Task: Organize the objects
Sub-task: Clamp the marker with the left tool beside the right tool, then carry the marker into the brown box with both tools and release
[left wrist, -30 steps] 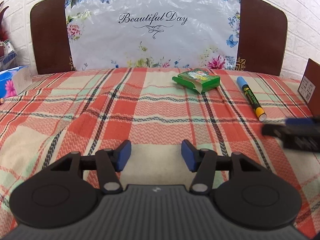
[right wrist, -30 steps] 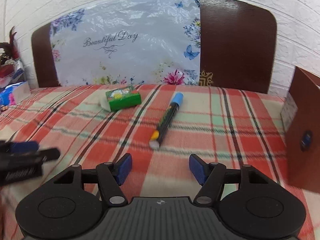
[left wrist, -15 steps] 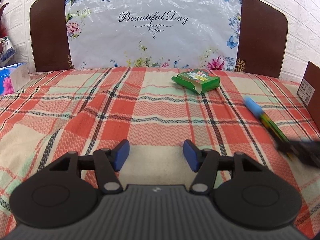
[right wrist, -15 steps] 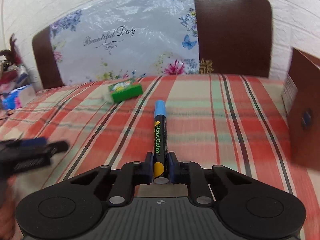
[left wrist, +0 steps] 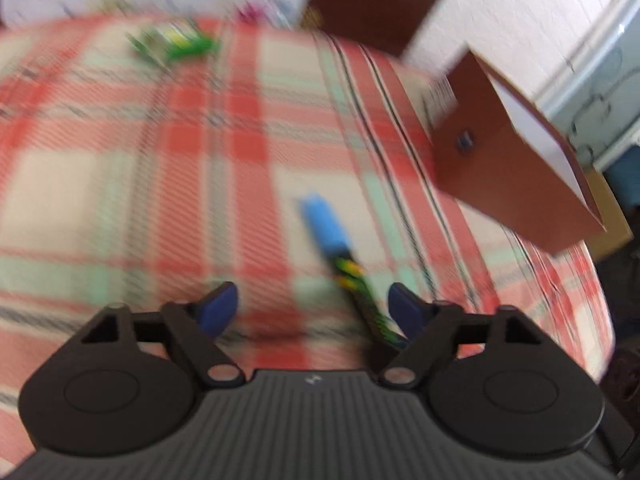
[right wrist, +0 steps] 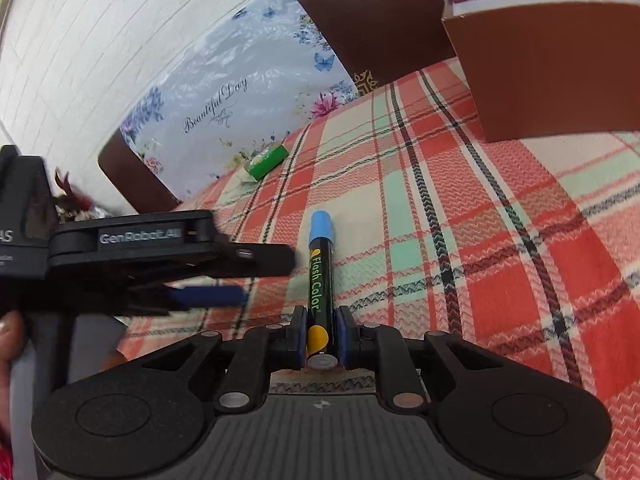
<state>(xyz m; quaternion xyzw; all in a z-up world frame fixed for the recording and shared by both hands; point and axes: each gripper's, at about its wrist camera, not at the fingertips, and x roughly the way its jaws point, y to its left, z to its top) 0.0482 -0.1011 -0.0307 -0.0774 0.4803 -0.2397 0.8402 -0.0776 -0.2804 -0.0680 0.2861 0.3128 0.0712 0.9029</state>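
Marker (right wrist: 321, 276) fwd-center on cloth (right wrist: 500, 240), box (right wrist: 552, 68) right, carton (right wrist: 267, 162) far left.

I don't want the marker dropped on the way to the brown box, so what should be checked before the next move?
1. Right gripper shut on the marker: ok.
2. Hold is near the marker's yellow tail end, not mid-body: not ok, it may pivot.
3. Left gripper open, holding nothing: ok.
4. Left gripper apart from the marker: cannot tell, close and blurred.
5. Brown box open on top: ok.
6. Green box out of the path: ok.
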